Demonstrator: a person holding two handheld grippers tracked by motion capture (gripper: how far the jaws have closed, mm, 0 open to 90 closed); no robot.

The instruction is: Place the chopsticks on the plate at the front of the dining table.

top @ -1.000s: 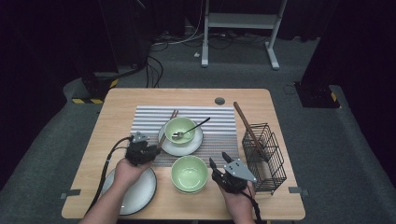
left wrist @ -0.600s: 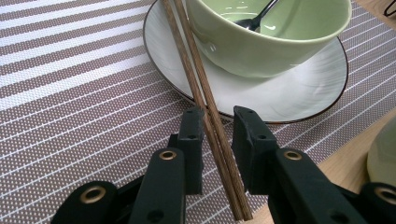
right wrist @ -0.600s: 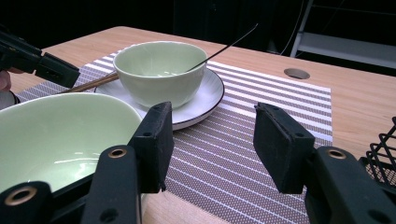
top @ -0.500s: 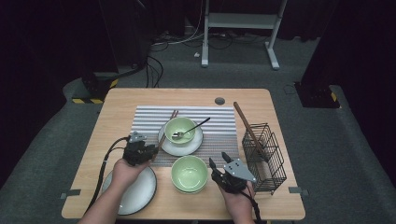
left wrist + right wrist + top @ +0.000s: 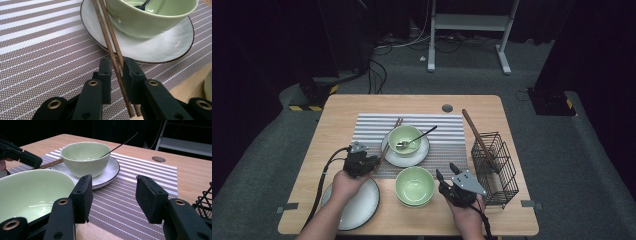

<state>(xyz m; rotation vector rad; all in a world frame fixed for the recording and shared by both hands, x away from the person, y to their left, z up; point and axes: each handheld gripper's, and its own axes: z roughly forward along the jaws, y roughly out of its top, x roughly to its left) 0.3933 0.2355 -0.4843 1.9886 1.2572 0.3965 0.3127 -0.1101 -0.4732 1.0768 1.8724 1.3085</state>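
Lower centre of the left gripper view: left gripper [image 5: 117, 72], jaws narrowed round the chopsticks [image 5: 111, 47]. Pair runs between the pads; jaws have just been closing, pads at or v. near the wood, firm clamp not confirmed. Sticks run up-frame from between the pads to the top centre, lying on the rim of the white plate [image 5: 160, 47] and alongside the green bowl [image 5: 150, 17] on it. Striped mat [image 5: 45, 50] under all, left half of frame.

High view, lower left: left gripper [image 5: 371, 164] sits just above a second white plate [image 5: 354, 207], which is bare, at the bottom-left table edge. Chopsticks [image 5: 391, 137] slant from the gripper up to the mat's upper left.

Lower right of centre: right gripper [image 5: 445, 175], jaws apart, nothing between them, just beside the near green bowl [image 5: 414, 186], bottom centre. Right gripper view: same gripper [image 5: 112, 197], pads wide, mat visible in the gap; near bowl [image 5: 30, 192] at lower left.

Centre of high view: far bowl [image 5: 404, 139] on its plate [image 5: 412, 157], spoon [image 5: 419, 136] inside, handle pointing upper right.

Right side: black wire basket [image 5: 494, 170], w/ a long brown stick [image 5: 477, 137] leaning out to the upper left. Wooden table [image 5: 512, 110] beneath.
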